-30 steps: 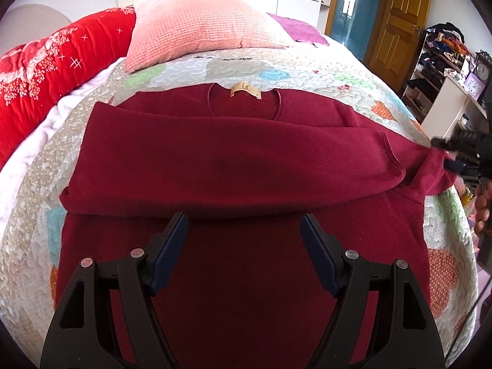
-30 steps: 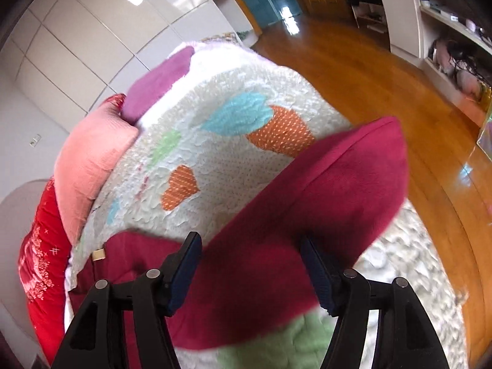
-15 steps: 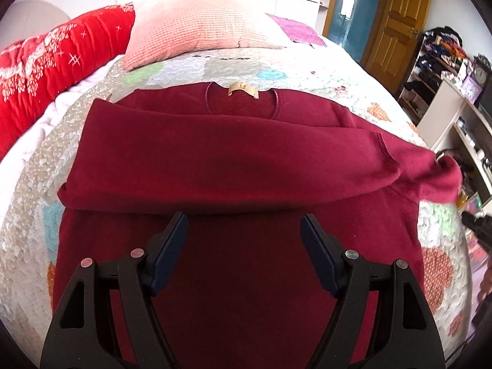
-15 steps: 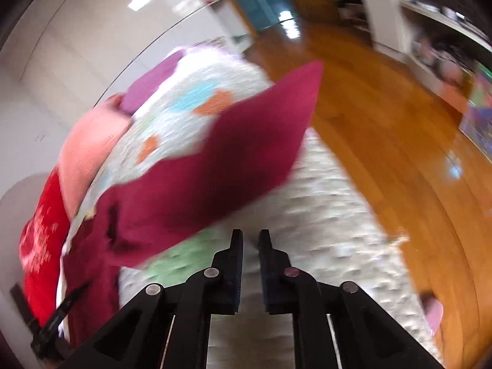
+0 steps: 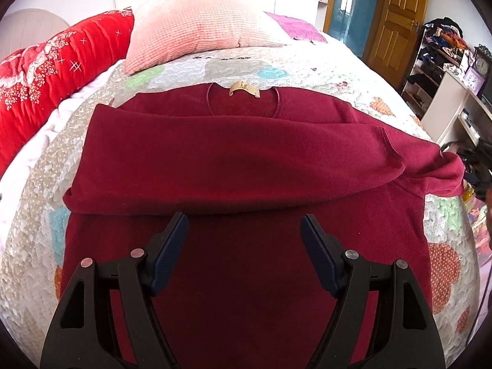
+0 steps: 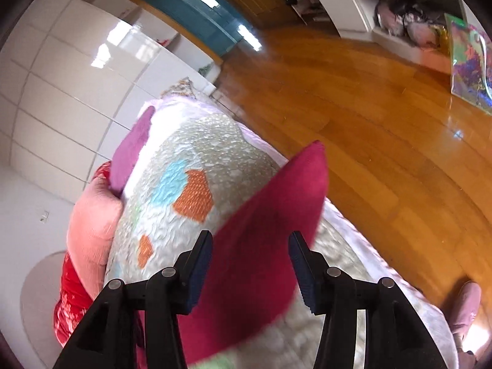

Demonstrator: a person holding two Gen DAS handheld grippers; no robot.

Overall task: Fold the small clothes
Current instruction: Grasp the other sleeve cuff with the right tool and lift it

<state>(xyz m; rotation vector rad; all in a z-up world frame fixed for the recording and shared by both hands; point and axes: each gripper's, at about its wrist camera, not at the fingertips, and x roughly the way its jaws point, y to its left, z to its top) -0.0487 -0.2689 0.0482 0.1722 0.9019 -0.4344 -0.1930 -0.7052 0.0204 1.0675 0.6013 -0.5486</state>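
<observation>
A maroon sweater (image 5: 246,160) lies flat on the quilted bed (image 5: 338,70), its collar label (image 5: 244,88) at the far side. One sleeve is folded across the chest. The other sleeve (image 6: 270,215) hangs over the bed's right edge. My left gripper (image 5: 244,240) hovers open above the sweater's lower body with nothing between its fingers. My right gripper (image 6: 250,255) is opening, and the sleeve's end runs between its fingers; the pads do not visibly press on it. The left wrist view shows the right gripper (image 5: 478,169) beside the cuff at the right edge.
A pink pillow (image 5: 200,33), a red blanket (image 5: 46,70) and a purple cloth (image 5: 295,29) line the head of the bed. White shelves (image 5: 446,70) stand at the right. Beyond the bed edge lie wooden floor (image 6: 384,123) and a pink slipper (image 6: 466,304).
Half a second ago my right gripper was shut and off the sleeve; now its jaws stand apart around the sleeve's end, and it has rolled. The left gripper has not moved.
</observation>
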